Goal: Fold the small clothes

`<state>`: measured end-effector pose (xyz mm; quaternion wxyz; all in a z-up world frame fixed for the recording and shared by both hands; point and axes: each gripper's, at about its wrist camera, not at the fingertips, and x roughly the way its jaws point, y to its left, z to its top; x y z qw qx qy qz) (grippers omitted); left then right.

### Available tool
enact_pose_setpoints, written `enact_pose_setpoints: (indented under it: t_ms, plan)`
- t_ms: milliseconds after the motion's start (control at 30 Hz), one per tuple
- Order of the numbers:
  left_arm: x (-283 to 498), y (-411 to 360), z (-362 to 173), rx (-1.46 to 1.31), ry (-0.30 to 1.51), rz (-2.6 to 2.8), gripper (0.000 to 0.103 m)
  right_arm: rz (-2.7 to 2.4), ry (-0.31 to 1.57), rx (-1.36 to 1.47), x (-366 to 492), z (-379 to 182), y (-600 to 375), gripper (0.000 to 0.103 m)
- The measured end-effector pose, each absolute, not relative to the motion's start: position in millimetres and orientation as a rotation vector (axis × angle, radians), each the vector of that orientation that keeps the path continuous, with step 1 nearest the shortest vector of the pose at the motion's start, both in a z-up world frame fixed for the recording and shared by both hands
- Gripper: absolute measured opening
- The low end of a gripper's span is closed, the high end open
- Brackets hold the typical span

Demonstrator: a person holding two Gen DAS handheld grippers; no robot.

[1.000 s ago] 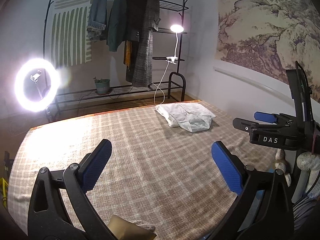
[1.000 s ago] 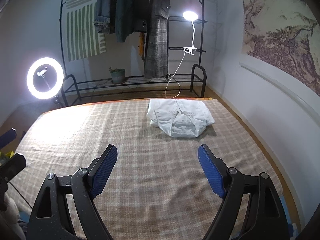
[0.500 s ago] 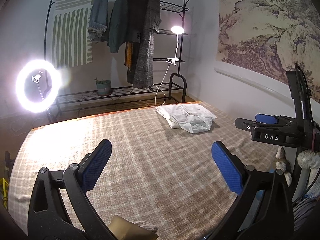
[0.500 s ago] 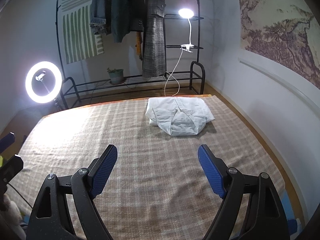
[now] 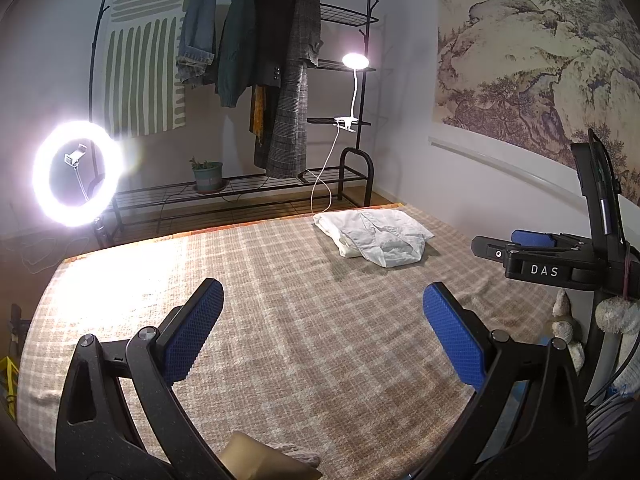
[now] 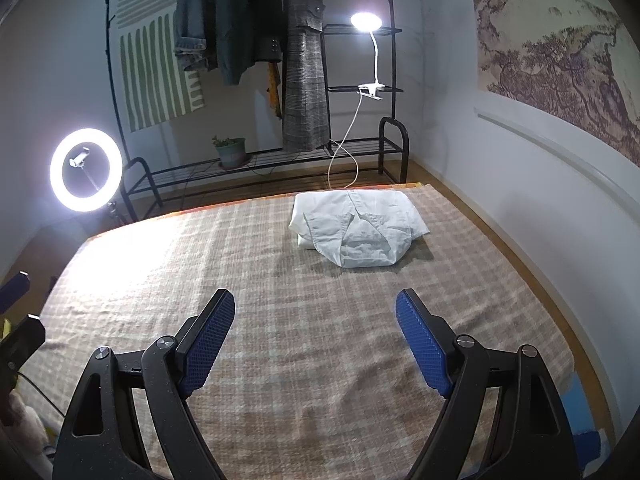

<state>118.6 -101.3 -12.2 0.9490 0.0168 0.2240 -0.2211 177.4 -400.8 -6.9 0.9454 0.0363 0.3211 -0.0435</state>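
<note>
A folded white garment lies near the far right corner of a beige plaid bedspread; it also shows in the right wrist view. My left gripper is open and empty, held above the middle of the bedspread, well short of the garment. My right gripper is open and empty, also above the bedspread and short of the garment. The right gripper shows from the side at the right edge of the left wrist view.
A black clothes rack with hanging coats stands behind the bed. A lit ring light stands at the far left, and a clip lamp shines on the rack. A white wall runs along the right. A tan object lies under the left gripper.
Both grippers have drifted slightly back and tilted, so the garment sits a little farther off in both views. Both stay open. The garment has not moved.
</note>
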Motion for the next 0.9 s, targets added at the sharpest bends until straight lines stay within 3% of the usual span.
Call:
enact_pose_setpoints:
  t_ms: [900]
  plan:
    - [115.0,-97.1,-7.2,0.073,0.411,-0.436,0.102,-0.092,0.659,0.088,175.3,-7.7,-401.5,0.083]
